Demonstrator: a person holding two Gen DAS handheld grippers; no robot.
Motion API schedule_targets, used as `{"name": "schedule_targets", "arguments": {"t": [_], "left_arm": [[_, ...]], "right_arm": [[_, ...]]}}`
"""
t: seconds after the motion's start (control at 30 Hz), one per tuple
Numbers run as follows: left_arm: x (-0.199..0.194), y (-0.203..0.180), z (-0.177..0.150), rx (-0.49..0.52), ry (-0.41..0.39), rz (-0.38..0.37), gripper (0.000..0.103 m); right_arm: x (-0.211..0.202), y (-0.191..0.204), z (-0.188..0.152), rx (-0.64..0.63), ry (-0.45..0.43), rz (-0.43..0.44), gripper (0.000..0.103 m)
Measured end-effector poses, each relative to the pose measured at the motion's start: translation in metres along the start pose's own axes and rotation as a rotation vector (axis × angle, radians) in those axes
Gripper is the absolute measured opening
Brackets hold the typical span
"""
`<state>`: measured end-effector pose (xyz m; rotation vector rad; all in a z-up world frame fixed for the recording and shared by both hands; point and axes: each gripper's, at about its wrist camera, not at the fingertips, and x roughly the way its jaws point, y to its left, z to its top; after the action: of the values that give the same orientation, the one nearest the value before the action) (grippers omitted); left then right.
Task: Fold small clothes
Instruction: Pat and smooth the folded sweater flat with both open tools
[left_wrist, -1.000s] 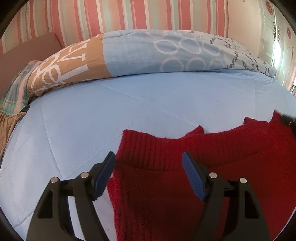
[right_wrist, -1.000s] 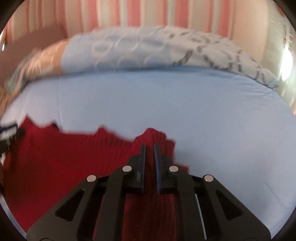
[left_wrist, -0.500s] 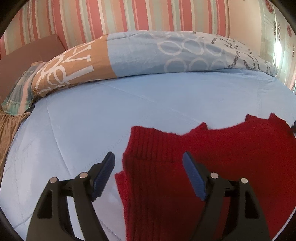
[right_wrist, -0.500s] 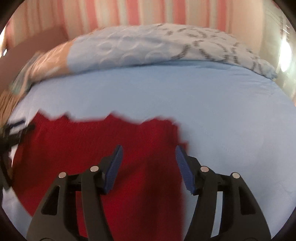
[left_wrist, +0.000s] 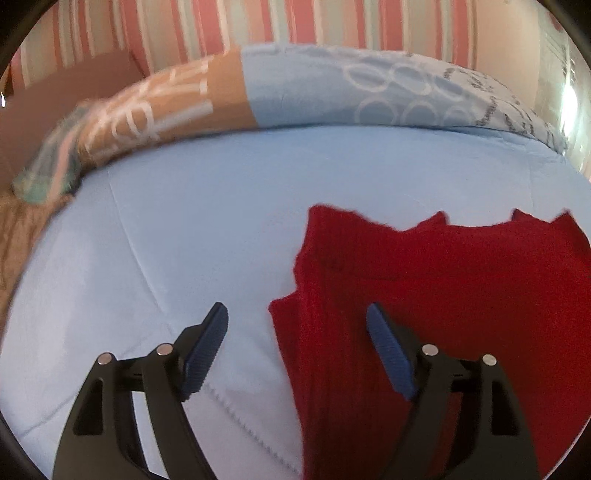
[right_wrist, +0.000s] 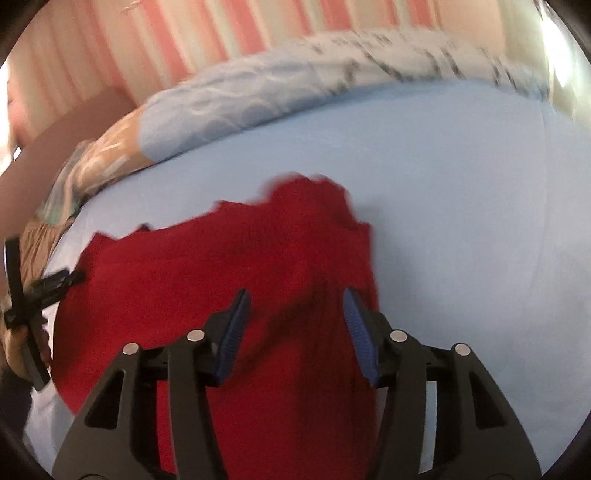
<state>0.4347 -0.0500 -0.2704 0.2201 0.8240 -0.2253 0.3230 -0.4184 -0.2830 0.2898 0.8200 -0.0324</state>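
Observation:
A red knitted garment lies flat on the light blue bed sheet. It also shows in the right wrist view. My left gripper is open and empty above the garment's left edge. My right gripper is open and empty above the garment's right part. The left gripper's body shows at the left edge of the right wrist view.
A rolled light blue and tan quilt lies along the far side of the bed, below a pink striped wall. A checked cloth and brown fabric sit at the far left.
The right gripper opened and let go of the garment, then drew back and tilted. The left gripper shifted left, so the garment now sits further right in its view.

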Motion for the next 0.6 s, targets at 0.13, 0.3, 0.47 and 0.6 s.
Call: {"name": "schedule_targets", "arguments": {"t": [0.13, 0.3, 0.47, 0.6], "left_arm": [[-0.044, -0.037, -0.014, 0.049, -0.056, -0.025, 0.079], [-0.049, -0.078, -0.054, 0.158, -0.042, 0.026, 0.080], [-0.047, -0.055, -0.068, 0.091, -0.030, -0.009, 0.083], [-0.049, -0.041, -0.068, 0.065, -0.026, 0.001, 0.083]], "right_arm": [[-0.022, 0.076, -0.020, -0.181, -0.051, -0.047, 0.062], [0.002, 0.120, -0.059, -0.293, 0.025, -0.066, 0.060], [0.000, 0.094, -0.062, -0.258, 0.022, -0.110, 0.060], [-0.012, 0.051, -0.057, -0.163, 0.014, -0.165, 0.056]]}}
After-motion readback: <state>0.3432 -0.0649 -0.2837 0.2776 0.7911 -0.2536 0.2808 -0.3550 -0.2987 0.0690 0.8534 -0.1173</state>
